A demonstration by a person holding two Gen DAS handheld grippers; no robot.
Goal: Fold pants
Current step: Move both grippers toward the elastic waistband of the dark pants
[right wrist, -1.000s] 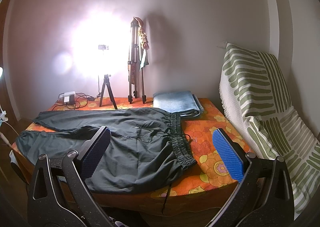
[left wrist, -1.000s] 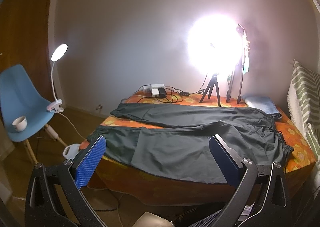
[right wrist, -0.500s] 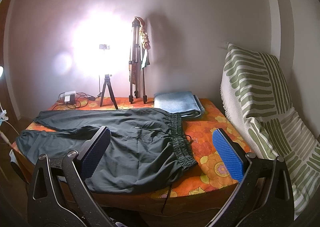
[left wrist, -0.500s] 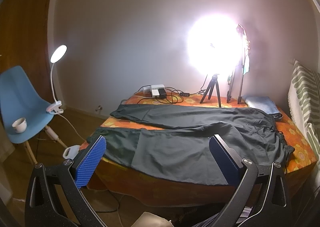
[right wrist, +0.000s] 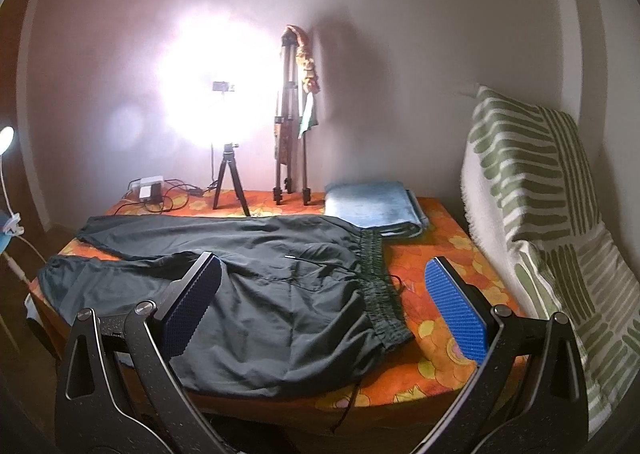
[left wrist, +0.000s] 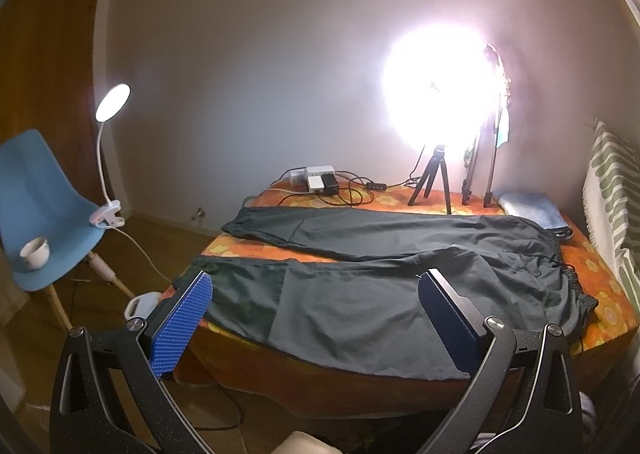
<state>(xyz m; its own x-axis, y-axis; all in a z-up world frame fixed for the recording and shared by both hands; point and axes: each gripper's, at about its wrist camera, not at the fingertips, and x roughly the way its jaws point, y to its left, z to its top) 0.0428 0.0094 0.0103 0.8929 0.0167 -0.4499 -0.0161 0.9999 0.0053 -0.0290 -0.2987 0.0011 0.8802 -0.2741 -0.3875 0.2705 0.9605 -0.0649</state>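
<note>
Dark grey-green pants [left wrist: 360,294] lie spread flat on a table with an orange flowered cloth [left wrist: 600,274]. The legs point left and the elastic waistband [right wrist: 376,278] is at the right. The near leg hangs a little over the front edge. My left gripper [left wrist: 316,310] is open and empty, held in the air in front of the near leg. My right gripper [right wrist: 324,302] is open and empty, in front of the waist end of the pants [right wrist: 280,294].
At the table's back stand a bright ring light on a small tripod [left wrist: 432,181], a folded tripod [right wrist: 290,133], a power strip with cables [left wrist: 320,181] and a folded blue towel [right wrist: 372,205]. A blue chair [left wrist: 36,205] with a cup and clip lamp is left. A striped cushion [right wrist: 560,213] is right.
Both grippers have drifted slightly; the view has barely shifted. The pants have not moved.
</note>
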